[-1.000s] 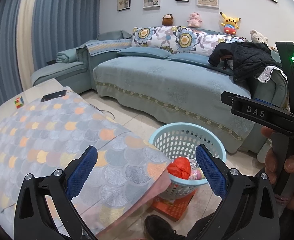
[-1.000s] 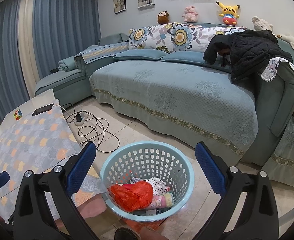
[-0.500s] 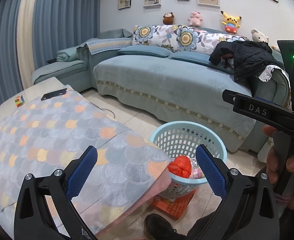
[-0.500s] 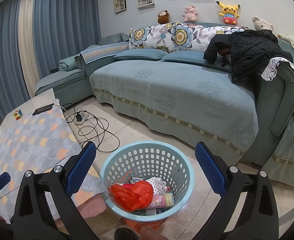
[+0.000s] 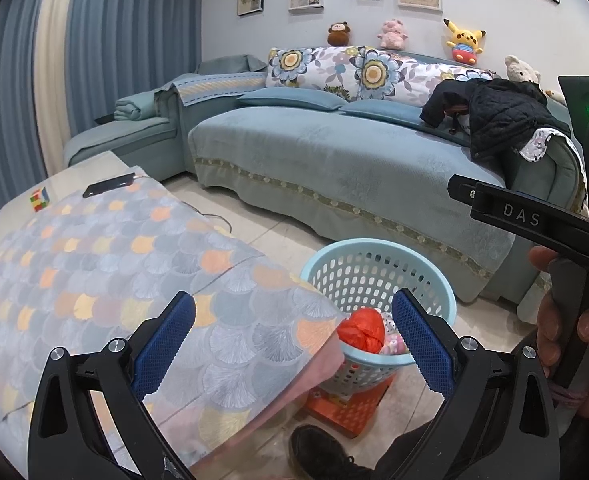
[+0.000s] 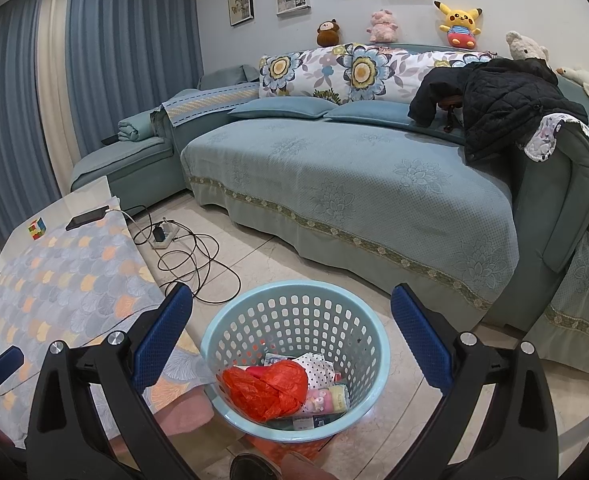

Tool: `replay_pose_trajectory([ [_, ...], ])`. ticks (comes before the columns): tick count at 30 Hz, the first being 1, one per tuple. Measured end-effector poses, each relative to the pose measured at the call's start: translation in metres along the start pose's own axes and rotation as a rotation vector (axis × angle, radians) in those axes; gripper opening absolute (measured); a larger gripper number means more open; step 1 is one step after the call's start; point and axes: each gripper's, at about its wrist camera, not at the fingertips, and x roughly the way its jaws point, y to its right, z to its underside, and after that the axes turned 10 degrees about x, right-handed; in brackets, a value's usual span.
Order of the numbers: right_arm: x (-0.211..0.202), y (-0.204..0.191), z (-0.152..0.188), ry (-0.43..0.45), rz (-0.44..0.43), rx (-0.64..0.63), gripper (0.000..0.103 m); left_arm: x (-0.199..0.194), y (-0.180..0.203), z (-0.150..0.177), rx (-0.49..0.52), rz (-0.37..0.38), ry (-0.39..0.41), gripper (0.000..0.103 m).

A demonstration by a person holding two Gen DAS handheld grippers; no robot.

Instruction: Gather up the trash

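Note:
A light blue perforated basket (image 6: 354, 312) stands on an orange crate on the floor, holding a crumpled red plastic bag (image 6: 270, 388) and other wrappers. My right gripper (image 6: 292, 340) is open and empty, held above the basket. My left gripper (image 5: 292, 340) is open and empty, over the corner of the patterned table, with the basket (image 5: 374, 268) and red bag (image 5: 362, 330) to its right. The right gripper's body (image 5: 534, 220) shows at the right edge of the left wrist view.
A table with a fan-patterned cloth (image 5: 94, 264) carries a phone (image 5: 108, 185) and a colour cube (image 5: 40, 199). A blue sofa (image 6: 354, 176) with a black jacket (image 6: 502, 108) lies behind. Cables and a power strip (image 6: 166, 238) lie on the floor.

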Motion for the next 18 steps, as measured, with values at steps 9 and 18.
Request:
replay_pose_trajectory([
  [9,0.0005,0.0000,0.0004,0.000,0.000,0.000,0.095,0.0030,0.0000,0.0051,-0.003,-0.003,-0.007,0.095],
  [18,0.0008,-0.0003,0.0011,-0.002,-0.001,-0.001,0.095,0.0031,0.0007,0.0055,-0.003,-0.006,-0.009,0.095],
])
